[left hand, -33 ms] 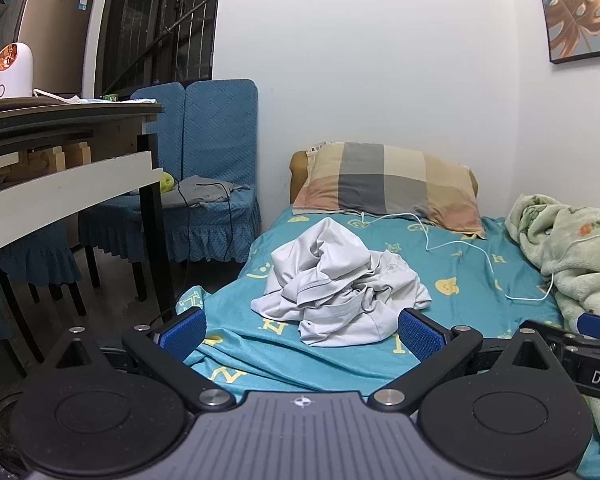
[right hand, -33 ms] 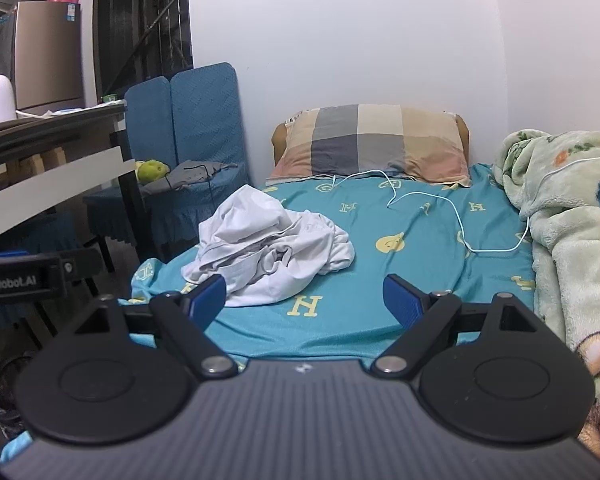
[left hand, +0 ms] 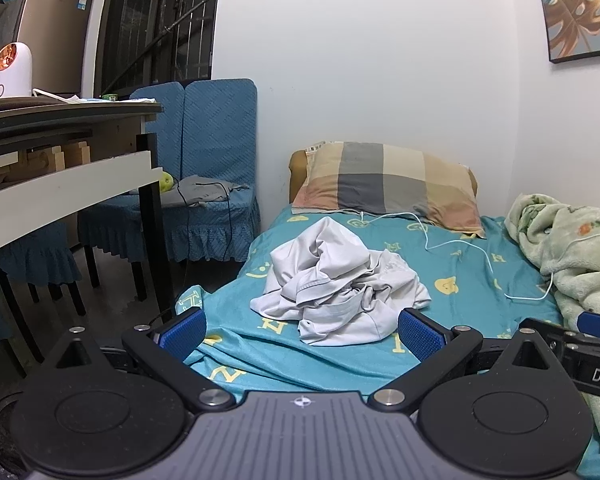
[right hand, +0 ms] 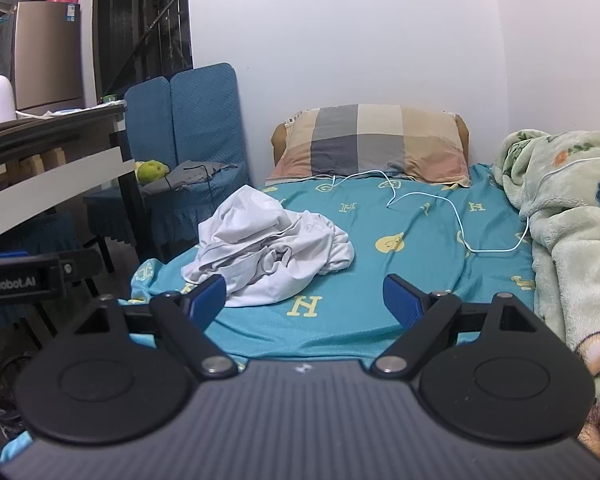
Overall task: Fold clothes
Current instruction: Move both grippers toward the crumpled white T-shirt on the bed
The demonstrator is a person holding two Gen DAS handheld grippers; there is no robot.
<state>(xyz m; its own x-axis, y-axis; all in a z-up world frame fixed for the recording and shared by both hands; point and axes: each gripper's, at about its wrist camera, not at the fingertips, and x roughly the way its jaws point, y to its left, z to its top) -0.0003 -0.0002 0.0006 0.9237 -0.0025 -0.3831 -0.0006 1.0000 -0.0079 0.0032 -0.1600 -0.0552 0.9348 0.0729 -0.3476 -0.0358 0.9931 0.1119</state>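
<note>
Far left in my left wrist view I see a white table (left hand: 72, 184) carrying a small white appliance with an orange glow (left hand: 10, 70); behind it stand two blue-covered chairs (left hand: 216, 128), with a grey cloth (left hand: 204, 190) and a yellow-green object (left hand: 166, 181) on the seat; I cannot tell what that object is. My left gripper (left hand: 302, 330) hangs at the foot of the bed with its blue pads spread wide and nothing between them; the crumpled white garment (left hand: 336, 280) lies just beyond that gap, heaped on the teal bedsheet (left hand: 460, 272) toward the bed's left edge, unfolded. Behind the garment a checked pillow (left hand: 388, 184) leans at the wall; a white cable (left hand: 452, 240) trails from under it across the sheet to the pale green blanket (left hand: 572, 256) bunched along the right side; a framed leaf print (left hand: 576, 8) hangs above.

In the right wrist view the left gripper's body shows at the left edge; my right gripper (right hand: 304, 300) is likewise spread, holding nothing, over the foot of the bed; the garment (right hand: 268, 248) sits ahead and to the left, near its left pad (right hand: 208, 300) but I cannot tell whether they touch; bare sheet lies before the right pad (right hand: 400, 300).
</note>
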